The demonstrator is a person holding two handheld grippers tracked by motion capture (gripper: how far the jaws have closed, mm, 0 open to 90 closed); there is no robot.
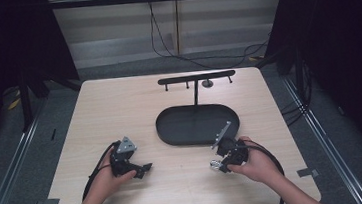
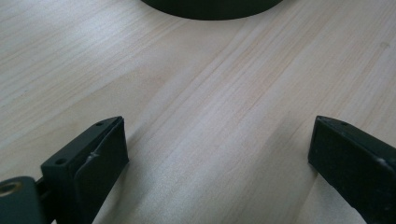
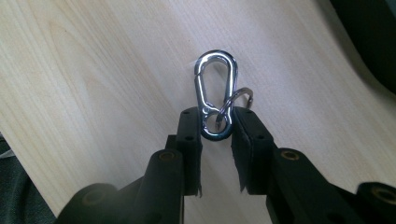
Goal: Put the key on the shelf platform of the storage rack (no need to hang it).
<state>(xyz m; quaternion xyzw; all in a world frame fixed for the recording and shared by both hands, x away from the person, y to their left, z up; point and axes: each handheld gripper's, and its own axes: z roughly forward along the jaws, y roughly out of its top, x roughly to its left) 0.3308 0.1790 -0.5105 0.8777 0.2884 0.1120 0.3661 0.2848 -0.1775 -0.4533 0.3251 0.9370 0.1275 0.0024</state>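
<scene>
A shiny silver carabiner (image 3: 215,95) with a small key ring (image 3: 240,97) through its lower end sits between the tips of my right gripper (image 3: 217,122), whose pads press on its rounded bottom end. From above, the carabiner (image 1: 217,166) glints just left of the right gripper (image 1: 224,166), low over the wooden table (image 1: 120,113). My left gripper (image 1: 146,168) rests in a hand at the front left of the table; in its own view the left gripper (image 2: 217,140) has its jaws wide apart over bare wood.
A black oval tray (image 1: 197,124) lies at the middle of the table, its edge (image 2: 210,9) visible ahead of the left gripper. Behind it stands a black rack with a crossbar and pegs (image 1: 196,78). Dark curtains flank the table; cables run on the floor behind.
</scene>
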